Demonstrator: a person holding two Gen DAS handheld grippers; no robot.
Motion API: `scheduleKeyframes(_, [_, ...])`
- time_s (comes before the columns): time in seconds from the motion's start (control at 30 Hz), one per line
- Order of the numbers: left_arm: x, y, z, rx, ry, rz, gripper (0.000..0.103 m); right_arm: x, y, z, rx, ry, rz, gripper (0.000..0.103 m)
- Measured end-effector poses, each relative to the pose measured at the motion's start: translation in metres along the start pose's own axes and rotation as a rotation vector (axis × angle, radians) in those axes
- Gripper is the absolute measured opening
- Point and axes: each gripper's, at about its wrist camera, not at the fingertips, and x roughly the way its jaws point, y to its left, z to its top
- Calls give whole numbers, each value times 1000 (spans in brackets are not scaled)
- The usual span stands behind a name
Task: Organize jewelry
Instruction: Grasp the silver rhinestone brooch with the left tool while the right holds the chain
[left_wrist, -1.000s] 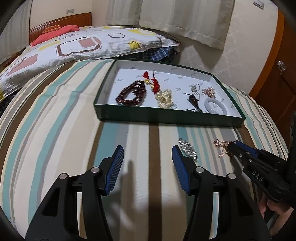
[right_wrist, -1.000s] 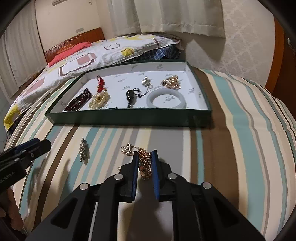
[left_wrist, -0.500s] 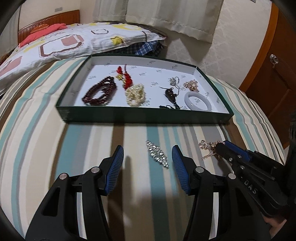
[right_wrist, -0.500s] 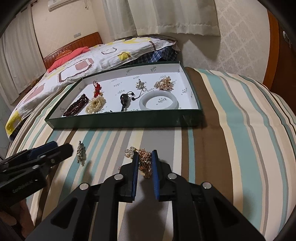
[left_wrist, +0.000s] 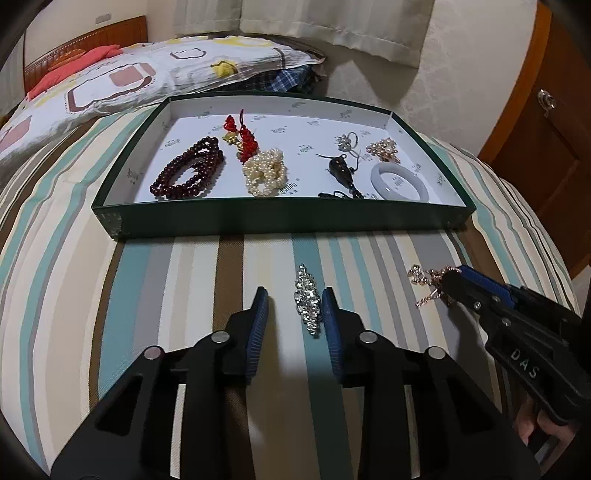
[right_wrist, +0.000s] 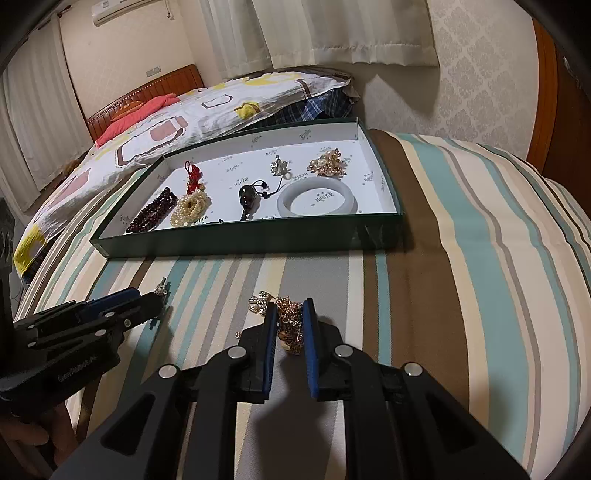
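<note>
A silver rhinestone piece (left_wrist: 306, 297) lies on the striped bedspread between the fingers of my left gripper (left_wrist: 294, 291). Its jaws are closing. The right pad sits close against the piece and the left pad stands apart from it. In the right wrist view the left gripper (right_wrist: 155, 295) hides most of that piece (right_wrist: 161, 286). My right gripper (right_wrist: 290, 303) is shut on a bunched gold chain necklace (right_wrist: 290, 321), low over the bedspread. The left wrist view shows the right gripper (left_wrist: 456, 275) with the chain (left_wrist: 424, 280) spilling from its tip.
A shallow green tray (left_wrist: 280, 221) lies just beyond, holding dark red beads (left_wrist: 188, 171), a pearl bracelet (left_wrist: 264, 173), a red tassel (left_wrist: 243, 140), a black pendant (left_wrist: 340, 171), a white bangle (left_wrist: 400, 181) and small gold pieces. A patterned pillow (left_wrist: 140, 77) lies behind it.
The left gripper shifted until the silver piece came between its fingers, and its jaws have narrowed around the piece. The right gripper kept still, holding the gold chain.
</note>
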Motion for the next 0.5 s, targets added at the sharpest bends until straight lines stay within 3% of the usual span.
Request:
scheduleKeyframes(0.13, [0, 4, 1, -9, 7, -9, 24, 1, 1, -1, 1, 2, 1, 15])
scheduleKeyframes(0.5, [2, -1, 2, 12, 2, -12, 24, 3, 3, -2, 1, 5, 5, 15])
